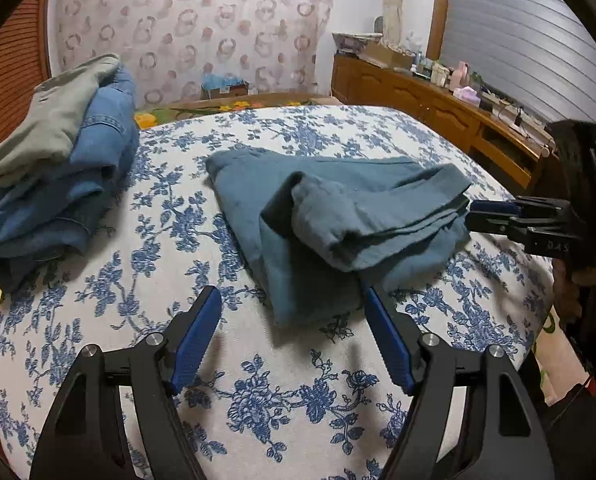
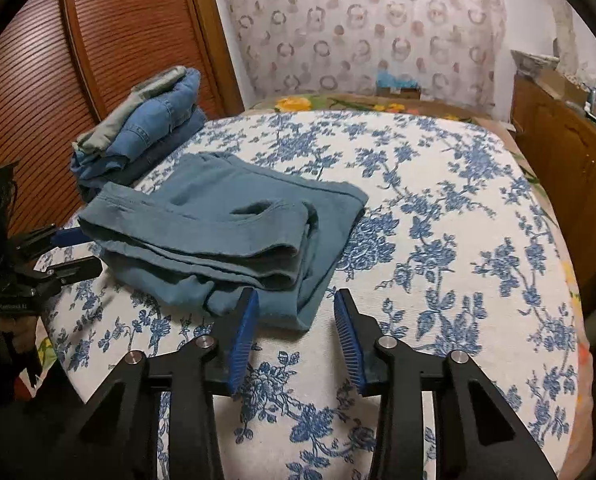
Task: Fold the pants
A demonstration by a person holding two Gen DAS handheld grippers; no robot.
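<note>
A pair of teal pants (image 1: 337,208) (image 2: 226,208) lies folded into a thick bundle on the floral bedspread (image 1: 298,400) (image 2: 457,240). My left gripper (image 1: 290,294) is open wide just above the cover, its blue pads either side of the bundle's near corner without pressing it. My right gripper (image 2: 296,294) is also open, less wide, with the opposite near corner of the pants lying loose between its tips. In the left wrist view the right gripper (image 1: 473,216) reaches the bundle's right edge. In the right wrist view the left gripper (image 2: 78,248) sits at its left edge.
A stack of folded jeans with a grey-green garment on top (image 1: 58,168) (image 2: 150,128) sits at the bed's far left. A slatted wooden door (image 2: 78,60) stands behind that stack. A cluttered wooden dresser (image 1: 437,108) (image 2: 569,152) runs along the right side.
</note>
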